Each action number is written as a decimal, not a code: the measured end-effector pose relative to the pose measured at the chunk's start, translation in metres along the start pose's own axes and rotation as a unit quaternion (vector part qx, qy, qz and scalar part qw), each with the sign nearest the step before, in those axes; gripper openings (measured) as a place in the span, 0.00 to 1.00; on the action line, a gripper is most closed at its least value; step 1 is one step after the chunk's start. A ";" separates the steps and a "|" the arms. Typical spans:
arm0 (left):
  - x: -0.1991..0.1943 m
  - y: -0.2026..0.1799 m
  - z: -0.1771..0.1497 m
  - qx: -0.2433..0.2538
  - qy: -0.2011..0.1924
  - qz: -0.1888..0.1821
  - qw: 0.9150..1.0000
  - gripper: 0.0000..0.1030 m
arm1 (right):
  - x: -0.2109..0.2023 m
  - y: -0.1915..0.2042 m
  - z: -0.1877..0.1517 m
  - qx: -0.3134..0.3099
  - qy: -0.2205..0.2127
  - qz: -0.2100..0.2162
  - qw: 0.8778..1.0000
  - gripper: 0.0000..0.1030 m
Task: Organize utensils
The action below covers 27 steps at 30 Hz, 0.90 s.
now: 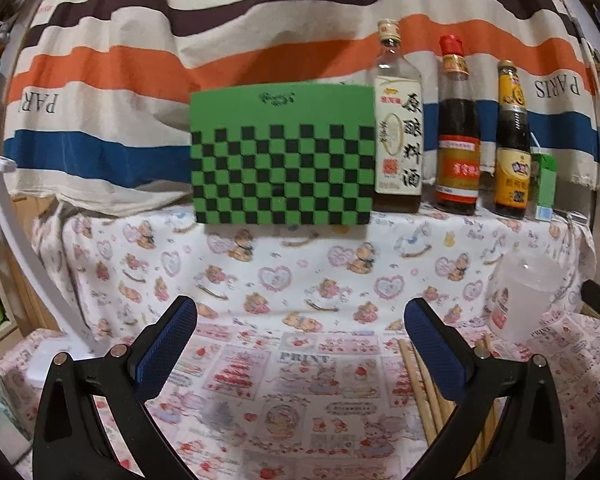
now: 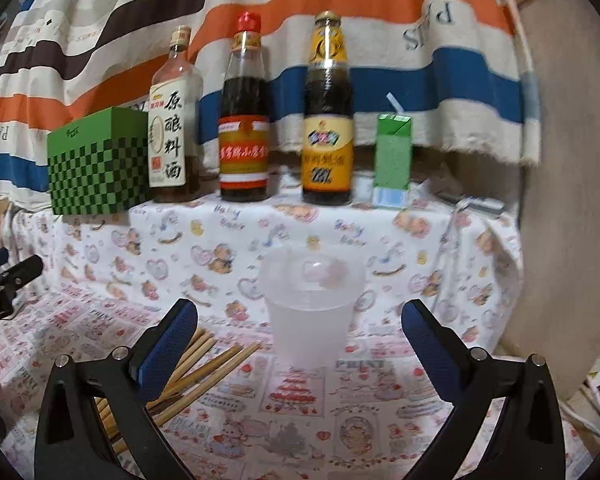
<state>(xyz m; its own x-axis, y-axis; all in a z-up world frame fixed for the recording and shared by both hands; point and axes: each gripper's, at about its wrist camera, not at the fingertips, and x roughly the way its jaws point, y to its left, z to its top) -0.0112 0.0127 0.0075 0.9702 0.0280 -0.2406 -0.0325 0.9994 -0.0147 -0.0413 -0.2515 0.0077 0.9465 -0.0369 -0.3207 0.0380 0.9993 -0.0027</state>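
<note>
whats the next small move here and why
Probably lower the left tongs toward the chopsticks to grip one. Both tongs are open and empty, the chopsticks lie loose on the cloth, and the translucent cup stands upright and empty beside them.

On the raised shelf at the back, a box (image 2: 98, 164) stands leftmost, then three bottles (image 2: 244, 120) in a row to its right and a carton (image 2: 393, 158) at the far right. Below and in front of them, on the table (image 2: 300, 400), a cup (image 2: 310, 304) stands upright ahead of me, chopsticks (image 2: 204, 364) lying just left of it.
</note>
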 end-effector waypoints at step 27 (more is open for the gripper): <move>0.006 0.040 0.015 -0.042 0.033 0.058 0.997 1.00 | 0.054 0.037 0.047 0.148 0.242 0.063 0.957 0.47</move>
<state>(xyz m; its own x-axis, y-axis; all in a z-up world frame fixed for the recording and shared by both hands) -0.0032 0.0535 0.0196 0.9408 0.1383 -0.3095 -0.1659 0.9840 -0.0644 0.0267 -0.2169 0.0350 0.6935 0.1649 -0.7013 0.0894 0.9462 0.3109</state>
